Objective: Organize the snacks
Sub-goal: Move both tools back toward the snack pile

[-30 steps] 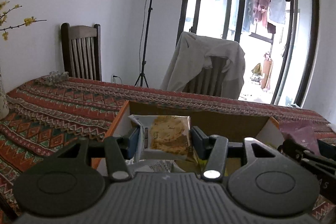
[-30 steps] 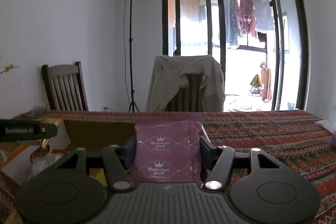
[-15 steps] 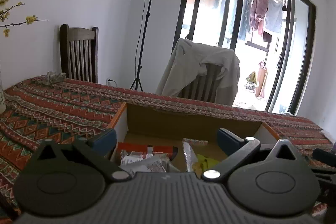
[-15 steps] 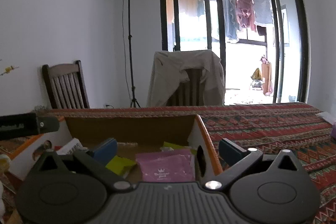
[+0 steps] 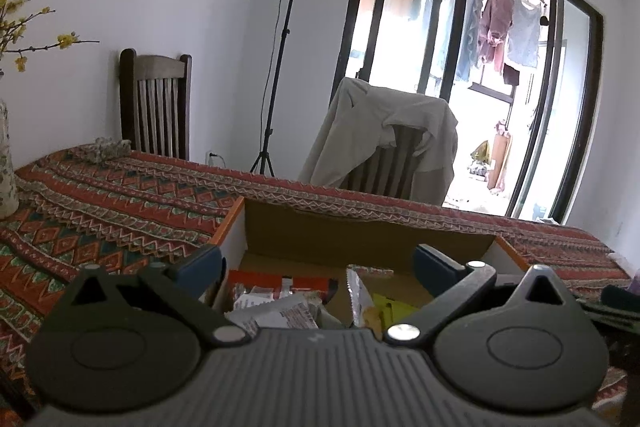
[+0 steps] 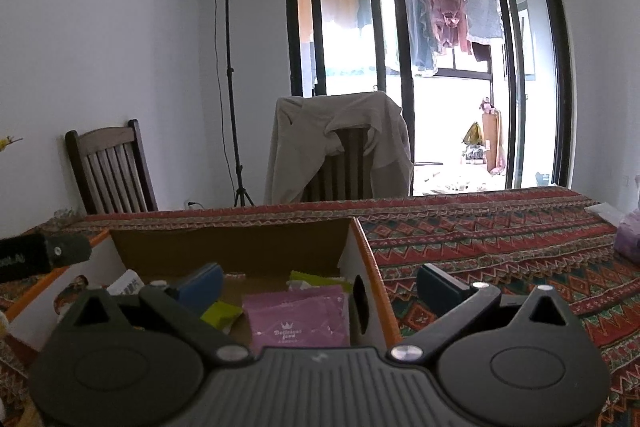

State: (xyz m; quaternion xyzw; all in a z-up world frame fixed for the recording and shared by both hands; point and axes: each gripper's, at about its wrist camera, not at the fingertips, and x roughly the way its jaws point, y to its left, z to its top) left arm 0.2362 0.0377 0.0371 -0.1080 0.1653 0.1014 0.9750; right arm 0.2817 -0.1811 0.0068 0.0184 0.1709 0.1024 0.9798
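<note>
A woven patterned cloth (image 6: pixel 480 239) is being shown covering the counter; matt brown cardboard is being shown inside the box (image 6: pixel 240 247); the purple snack packet (image 6: pixel 298 321) is being seen as smooth plastic film.

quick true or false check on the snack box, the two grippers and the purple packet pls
1. The right gripper is clamped on the purple packet. False: its jaws are spread wide and the packet lies in the cardboard box.
2. The left gripper is open and holds nothing. True.
3. The cardboard box sits on a patterned tablecloth. True.
4. The box has only the purple packet in it. False: yellow-green packets and other wrappers lie there too.
5. A light jacket hangs over a chair behind the table. True.
</note>
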